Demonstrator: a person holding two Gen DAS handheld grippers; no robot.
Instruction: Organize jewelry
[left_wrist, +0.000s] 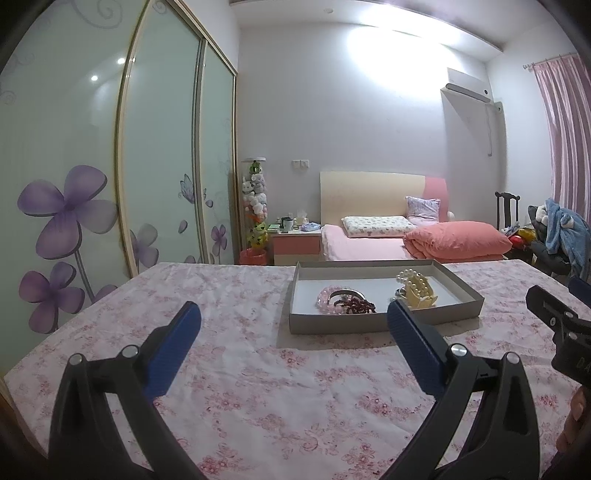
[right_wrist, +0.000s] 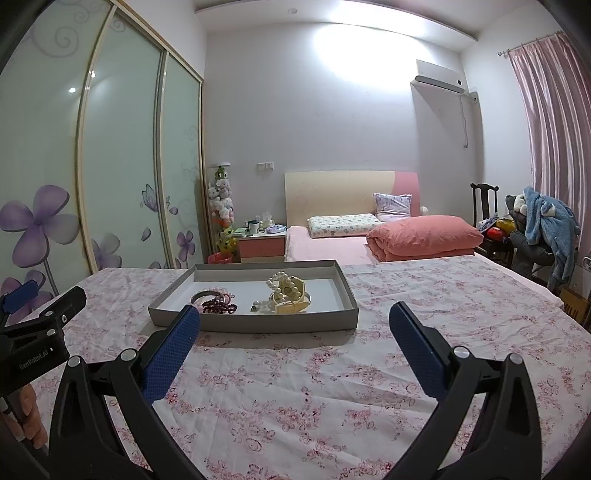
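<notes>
Jaws of left gripper (left_wrist: 293, 314) and right gripper (right_wrist: 294, 314) are spread wide, nothing held. Jewelry is seen piled in a grey tray (right_wrist: 258, 321) on the floral tablecloth (right_wrist: 314, 387): pearl bracelet (right_wrist: 279, 279), cream watch (right_wrist: 291, 295), dark red beads (right_wrist: 218, 306). A bed (right_wrist: 332, 247) is noted behind.

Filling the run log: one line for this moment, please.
left gripper open | right gripper open | jewelry in tray | nothing held

Each gripper is built from black plastic arms, curved and ribbed, joined by round silver screws. The left gripper (left_wrist: 293, 314) and the right gripper (right_wrist: 294, 314) are fitted with blue dimpled pads (right_wrist: 168, 356). White "GenRobot.AI" lettering is printed on the left gripper's black housing.
</notes>
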